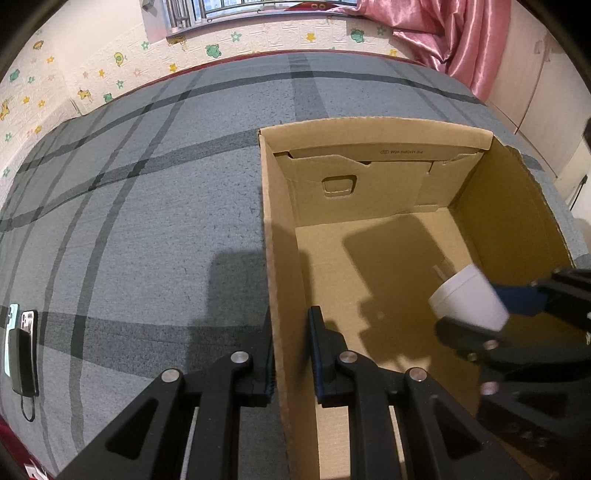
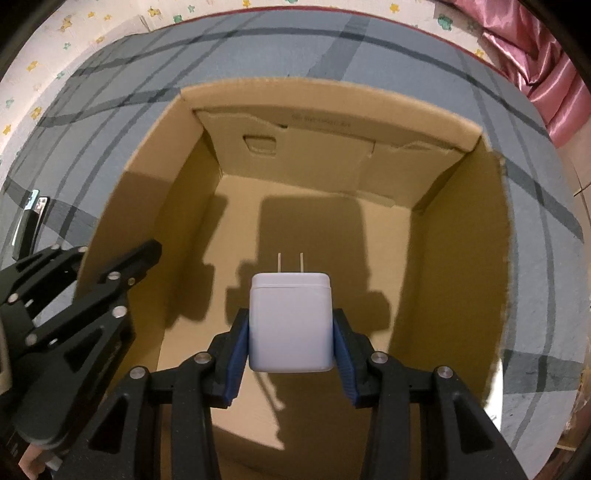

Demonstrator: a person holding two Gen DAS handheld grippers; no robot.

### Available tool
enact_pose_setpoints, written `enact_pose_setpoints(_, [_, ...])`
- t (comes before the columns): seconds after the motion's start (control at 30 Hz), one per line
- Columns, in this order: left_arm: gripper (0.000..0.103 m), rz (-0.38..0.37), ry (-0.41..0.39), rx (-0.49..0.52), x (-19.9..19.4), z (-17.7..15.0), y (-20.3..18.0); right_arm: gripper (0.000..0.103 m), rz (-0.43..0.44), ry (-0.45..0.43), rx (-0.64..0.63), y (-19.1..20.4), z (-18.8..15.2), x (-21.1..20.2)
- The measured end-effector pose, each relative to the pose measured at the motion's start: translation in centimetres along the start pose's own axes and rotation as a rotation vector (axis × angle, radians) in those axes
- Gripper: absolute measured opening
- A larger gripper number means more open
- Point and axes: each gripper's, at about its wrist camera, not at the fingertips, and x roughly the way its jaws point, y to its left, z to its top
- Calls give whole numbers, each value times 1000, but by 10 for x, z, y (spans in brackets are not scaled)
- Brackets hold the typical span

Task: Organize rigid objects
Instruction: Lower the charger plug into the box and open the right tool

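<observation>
**A:** Gripping a white wall charger (image 2: 290,321) between its blue pads (image 2: 236,354), the right gripper (image 2: 290,332) held the block above the floor of an open cardboard box (image 2: 461,258), its two prongs pointing toward the far wall. Was the charger touching the cardboard?

**B:** It was not. It hung clear of the floor, its shadow and the gripper's falling on the cardboard beneath. From the left wrist view the same charger (image 1: 469,297) showed at the right side of the box (image 1: 280,221), pinched by the right gripper (image 1: 517,299).

**A:** And the left gripper (image 1: 290,354)?

**B:** Its fingers (image 1: 323,354) stood on either side of the box's left wall, one outside and one inside, closed in near the cardboard. Whether they actually pinched the wall could not be told. In the right wrist view the left gripper (image 2: 122,266) sat at that same wall.

**A:** What lay farther out?

**B:** The box rested on a grey checked bedspread (image 1: 147,221). Well to the left lay two phones (image 1: 22,325) side by side, a dark power bank (image 1: 22,362) on top of them. Beyond the bed stood a wall with cartoon stickers (image 1: 110,74) and a pink curtain (image 1: 443,33).
</observation>
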Motion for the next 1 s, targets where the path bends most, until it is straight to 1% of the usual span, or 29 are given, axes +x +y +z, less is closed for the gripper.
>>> enact_pose_setpoints(0.27, [16,-1,2,-6,2,0,1,46,-4,94,18,3,3,34])
enact_pose_setpoints(0.4, [16,11,3,4,2,0,0,46,9,114,26,1,3,39])
enact_pose_setpoints(0.63, [16,16,4,6,2,-1,-2,47,23,95,22,-2,3,38])
enact_pose_setpoints(0.67, [16,17,4,8,2,-1,-3,51,17,86,15,-2,3,36])
enact_pose_setpoints(0.73, [16,20,5,10,2,-1,-4,54,10,74,10,-1,1,32])
enact_pose_setpoints(1.0, [16,24,6,12,1,-1,-4,55,3,26,4,-4,1,17])
